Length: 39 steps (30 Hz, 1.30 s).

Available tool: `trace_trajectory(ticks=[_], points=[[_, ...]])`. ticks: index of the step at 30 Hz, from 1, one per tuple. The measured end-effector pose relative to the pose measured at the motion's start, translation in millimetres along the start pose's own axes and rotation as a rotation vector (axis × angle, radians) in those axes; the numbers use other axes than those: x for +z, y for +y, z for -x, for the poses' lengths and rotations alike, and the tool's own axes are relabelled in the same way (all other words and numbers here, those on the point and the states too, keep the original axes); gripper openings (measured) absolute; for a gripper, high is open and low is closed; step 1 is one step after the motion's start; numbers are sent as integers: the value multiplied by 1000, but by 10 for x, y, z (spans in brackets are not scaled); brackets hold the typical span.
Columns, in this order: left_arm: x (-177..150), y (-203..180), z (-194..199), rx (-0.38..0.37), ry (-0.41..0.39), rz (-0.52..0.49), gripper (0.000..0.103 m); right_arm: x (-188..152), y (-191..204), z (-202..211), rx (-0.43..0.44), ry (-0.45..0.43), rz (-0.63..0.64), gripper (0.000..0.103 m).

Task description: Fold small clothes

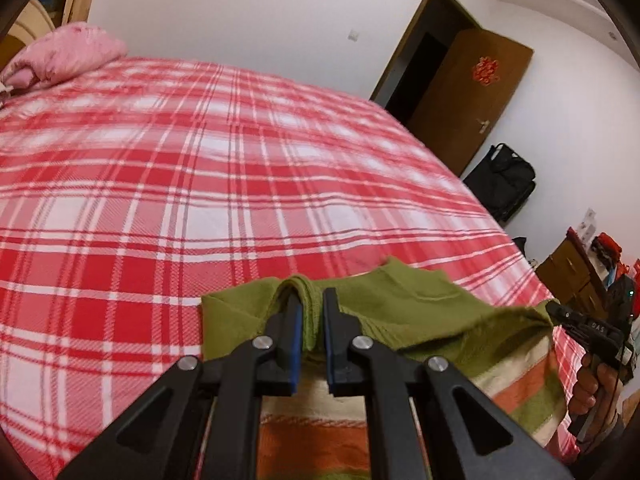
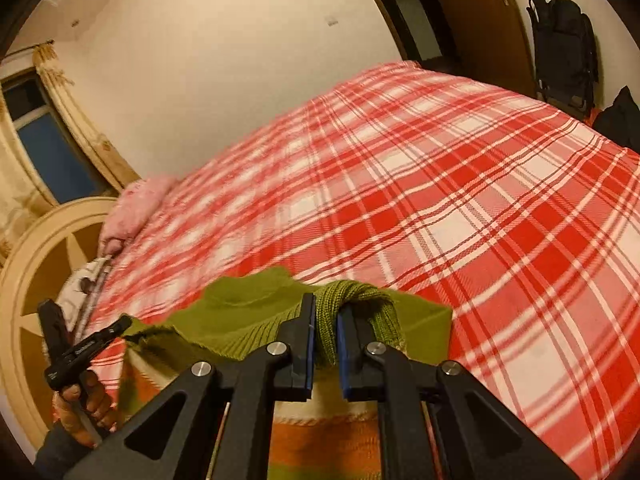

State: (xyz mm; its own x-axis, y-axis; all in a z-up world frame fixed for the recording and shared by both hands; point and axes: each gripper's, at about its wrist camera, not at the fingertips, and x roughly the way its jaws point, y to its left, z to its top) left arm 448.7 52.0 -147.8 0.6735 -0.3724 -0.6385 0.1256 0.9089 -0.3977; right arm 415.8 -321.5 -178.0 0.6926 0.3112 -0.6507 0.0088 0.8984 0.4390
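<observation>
covering the bed (image 1: 200, 184) – red plaid sheet, brown door (image 1: 468, 96) behind – each hand-held gripper (image 1: 312, 300) clamped on green sweater (image 1: 420, 304)

The wide red-and-white plaid bed cover (image 1: 240, 184) is lying bare ahead of both grippers; only a pink quilted pillow (image 1: 64, 54) is sitting at its far headboard corner.

A small knitted sweater (image 1: 400, 312), olive green on top with cream, orange and green stripes below, hangs near the red plaid bed's (image 1: 200, 180) near edge, its green upper edge bunched at two points.
</observation>
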Motion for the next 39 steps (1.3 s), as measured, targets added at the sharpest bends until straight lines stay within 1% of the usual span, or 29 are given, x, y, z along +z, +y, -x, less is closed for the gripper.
trace_trajectory(ticks=[3, 5, 8, 9, 10, 11, 12, 13, 14, 15, 17, 18, 19, 20, 22, 24, 25, 26, 27, 28, 29, 31, 33, 34, 36, 37, 38, 39], points=[[12, 31, -139, 10, 12, 5, 10, 25, -99, -278, -33, 31, -17, 9], [13, 38, -192, 19, 20, 5, 13, 27, -154, -452, -40, 65, -24, 9], [-1, 38, -153, 16, 14, -4, 16, 50, -205, -617, -62, 91, -25, 10], [-2, 23, -109, 25, 6, -11, 23, 60, -221, -643, -60, 96, -30, 11], [-3, 4, -27, 31, -8, -26, 35, 70, -233, -645, -71, 98, -34, 15], [-11, -7, 53, 35, -25, -36, 40, 70, -226, -631, -81, 93, -29, 22], [-21, -15, 128, 43, -44, -45, 51, 65, -203, -588, -95, 81, -10, 44], [-62, -41, 244, 47, -68, -65, 61, 50, -165, -511, -119, 58, 27, 59], [-96, -64, 291, 50, -78, -83, 65, 36, -126, -446, -140, 40, 50, 60], [-157, -105, 342, 72, -79, -112, 69, 27, -102, -392, -154, 26, 64, 60], [-236, -143, 322, 104, -62, -148, 69, 16, -36, -273, -159, 2, 97, 60], [-273, -157, 295, 107, -51, -160, 69, 3, 29, -232, -156, -2, 117, 60], [-337, -177, 257, 137, -37, -182, 69, -31, 131, -205, -128, 15, 144, 60], [-381, -196, 225, 161, -26, -199, 69, -50, 201, -210, -102, 37, 155, 60], [-466, -226, 138, 212, 4, -234, 69, -179, 455, -266, -20, 112, 200, 60], [-557, -170, -21, 308, 65, -240, 69, -330, 700, -357, 13, 171, 265, 60], [-592, -132, -57, 307, 88, -224, 69, -434, 858, -456, 19, 217, 311, 60], [-630, -64, -82, 289, 98, -190, 70, -531, 980, -576, 12, 264, 342, 60], [-637, -26, -64, 280, 83, -170, 72, -622, 1075, -718, 1, 314, 360, 60], [-624, -4, -46, 272, 78, -161, 72, -699, 1141, -867, -29, 345, 375, 60], [-612, 11, -29, 262, 74, -158, 72, -740, 1167, -986, -87, 349, 387, 60], [-609, 34, -14, 246, 66, -149, 72, -685, 1156, -1197, -178, 316, 380, 60], [-616, 75, 20, 230, 53, -133, 74, -560, 1120, -1301, -241, 285, 346, 60], [-617, 97, 63, 218, 35, -117, 74, -481, 1094, -1377, -259, 279, 327, 60], [-627, 130, 131, 212, 10, -91, 82, -385, 1061, -1446, -283, 289, 301, 60], [-630, 154, 176, 220, 13, -65, 84, -359, 1073, -1443, -290, 289, 293, 60], [-646, 184, 208, 212, 9, -49, 85, -332, 1106, -1400, -308, 278, 296, 60], [-678, 212, 233, 214, 8, -37, 87, -330, 1167, -1306, -324, 250, 308, 60]])
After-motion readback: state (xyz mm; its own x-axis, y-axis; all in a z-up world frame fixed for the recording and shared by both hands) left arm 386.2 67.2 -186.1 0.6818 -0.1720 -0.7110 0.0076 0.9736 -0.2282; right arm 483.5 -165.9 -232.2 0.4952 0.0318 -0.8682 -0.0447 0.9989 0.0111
